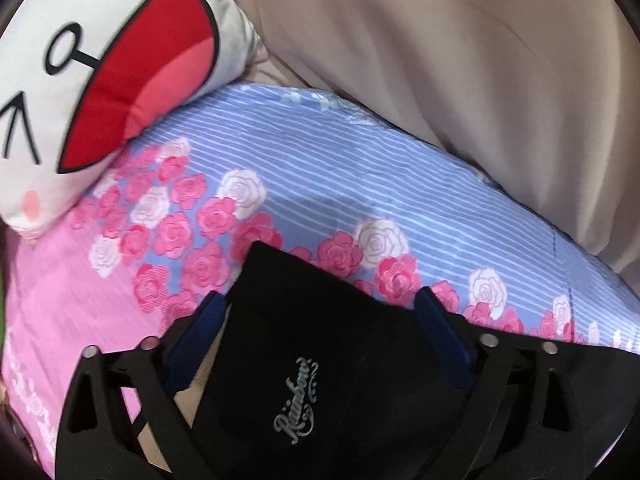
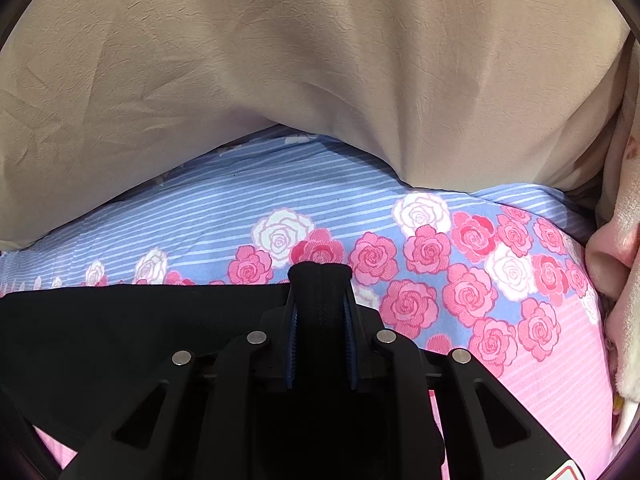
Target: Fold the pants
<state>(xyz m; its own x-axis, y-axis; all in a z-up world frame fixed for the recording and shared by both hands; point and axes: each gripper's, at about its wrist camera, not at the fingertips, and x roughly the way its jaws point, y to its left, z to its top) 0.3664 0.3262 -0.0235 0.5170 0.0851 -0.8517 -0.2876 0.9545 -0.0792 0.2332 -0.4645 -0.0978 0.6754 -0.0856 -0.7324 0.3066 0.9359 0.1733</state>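
Note:
The black pants (image 1: pixel 320 360) lie on a rose-print bedsheet (image 1: pixel 320 184). In the left wrist view a corner with a silver script logo sits between the blue-padded fingers (image 1: pixel 436 320) of my left gripper (image 1: pixel 320 308); the jaws stand wide apart around the cloth. In the right wrist view my right gripper (image 2: pixel 320 280) is shut on a bunched edge of the black pants (image 2: pixel 120 332), which stretch away to the left over the sheet (image 2: pixel 520 380).
A white cartoon-face pillow (image 1: pixel 100 92) lies at the far left. A beige duvet (image 2: pixel 320 60) is piled along the far side of the bed, also in the left wrist view (image 1: pixel 460 80). A cream plush blanket (image 2: pixel 624 240) sits at the right edge.

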